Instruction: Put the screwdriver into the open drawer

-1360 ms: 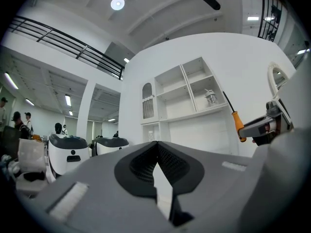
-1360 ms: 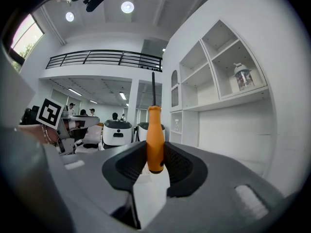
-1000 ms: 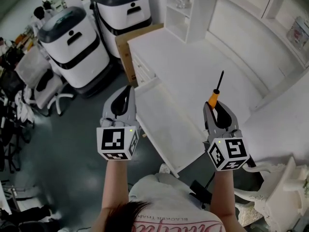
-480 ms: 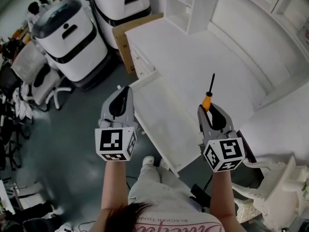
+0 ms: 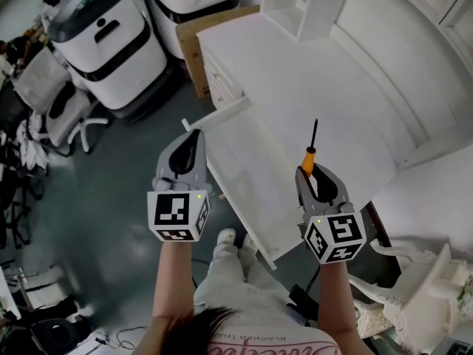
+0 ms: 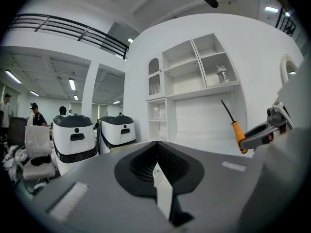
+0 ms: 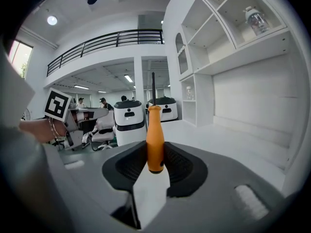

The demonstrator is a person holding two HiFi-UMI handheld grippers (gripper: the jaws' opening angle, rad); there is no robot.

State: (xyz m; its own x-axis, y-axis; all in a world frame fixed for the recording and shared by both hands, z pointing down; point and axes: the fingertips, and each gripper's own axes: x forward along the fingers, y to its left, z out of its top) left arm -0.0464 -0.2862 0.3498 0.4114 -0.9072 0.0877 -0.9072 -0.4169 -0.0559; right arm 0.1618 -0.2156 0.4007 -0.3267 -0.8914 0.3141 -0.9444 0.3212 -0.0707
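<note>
A person is holding the screwdriver point(image 7: 155, 140) in the right gripper point(image 5: 315, 174), whose jaws are pinching the orange handle near its butt end. The tool's long axis is running in line with the gripper. Its black shaft is pointing straight ahead of the jaws and away from the person, out over the white table point(image 5: 318, 80). The open drawer point(image 5: 247, 172) is lying lower down, to the left of the right gripper and to the right of the left gripper point(image 5: 191, 143). The screwdriver is being held in the air beside the drawer, not inside it. The left gripper's jaws are pressed together with nothing between them. Beyond the left gripper, two white-and-black machines point(image 5: 103, 43) are standing on the floor.
</note>
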